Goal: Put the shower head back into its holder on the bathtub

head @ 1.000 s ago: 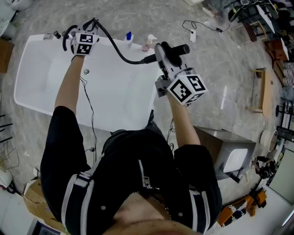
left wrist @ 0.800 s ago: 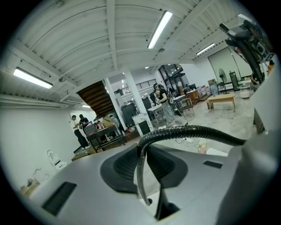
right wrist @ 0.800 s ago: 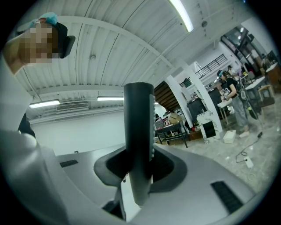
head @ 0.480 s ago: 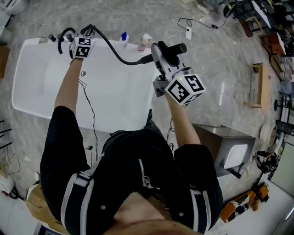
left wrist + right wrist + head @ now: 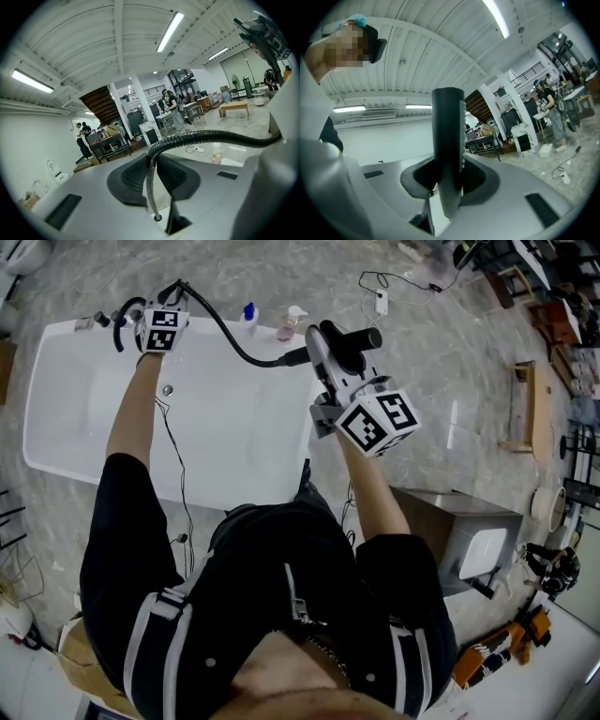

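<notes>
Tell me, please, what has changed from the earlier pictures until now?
The left gripper, shut on the hose, moved a little toward the far-left corner of the bathtub, taking the hose along. The right gripper kept its grip on the shower head, in place.

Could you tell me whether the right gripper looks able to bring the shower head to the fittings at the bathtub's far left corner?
Probably yes: only open bathtub lies between. But the left gripper, clamping the hose, sits beside those fittings and may crowd the right gripper.
</notes>
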A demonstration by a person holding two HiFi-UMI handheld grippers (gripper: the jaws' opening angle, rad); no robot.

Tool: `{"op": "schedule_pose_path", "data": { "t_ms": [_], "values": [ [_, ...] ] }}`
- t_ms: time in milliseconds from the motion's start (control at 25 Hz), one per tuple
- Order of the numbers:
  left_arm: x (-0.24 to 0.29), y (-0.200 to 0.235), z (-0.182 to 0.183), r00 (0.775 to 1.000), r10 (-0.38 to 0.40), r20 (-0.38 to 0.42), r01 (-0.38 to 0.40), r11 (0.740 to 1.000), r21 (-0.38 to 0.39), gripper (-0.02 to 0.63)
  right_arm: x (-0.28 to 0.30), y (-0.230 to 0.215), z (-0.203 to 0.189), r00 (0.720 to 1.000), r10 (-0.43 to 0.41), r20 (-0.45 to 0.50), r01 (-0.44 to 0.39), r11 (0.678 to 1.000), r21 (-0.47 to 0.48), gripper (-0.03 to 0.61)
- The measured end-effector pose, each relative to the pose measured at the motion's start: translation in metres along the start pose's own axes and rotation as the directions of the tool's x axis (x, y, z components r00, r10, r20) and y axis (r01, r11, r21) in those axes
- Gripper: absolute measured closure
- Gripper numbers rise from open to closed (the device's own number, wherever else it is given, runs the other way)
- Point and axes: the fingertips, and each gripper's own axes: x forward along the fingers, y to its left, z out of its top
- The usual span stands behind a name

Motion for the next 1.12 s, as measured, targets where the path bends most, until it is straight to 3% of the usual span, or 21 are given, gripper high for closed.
{"op": "schedule_pose_path", "data": {
  "t_ms": [680, 1120],
  "values": [
    [0.009, -0.01, -0.052, 0.994, -0.016, -0.11, 0.006, 0.996, -0.094, 0.535, 0.002, -0.003, -0.009, 1.0, 0.005, -0.013, -0.005, 1.0, 0.021, 0.465],
    [0.003, -0.044, -0.134, 0.951, -0.089, -0.297, 0.043, 0.987, -0.158, 0.535, 0.004, 0.005, 0.002, 1.0, 0.02, 0.002, -0.02, 1.0, 0.001, 0.465]
  ]
}}
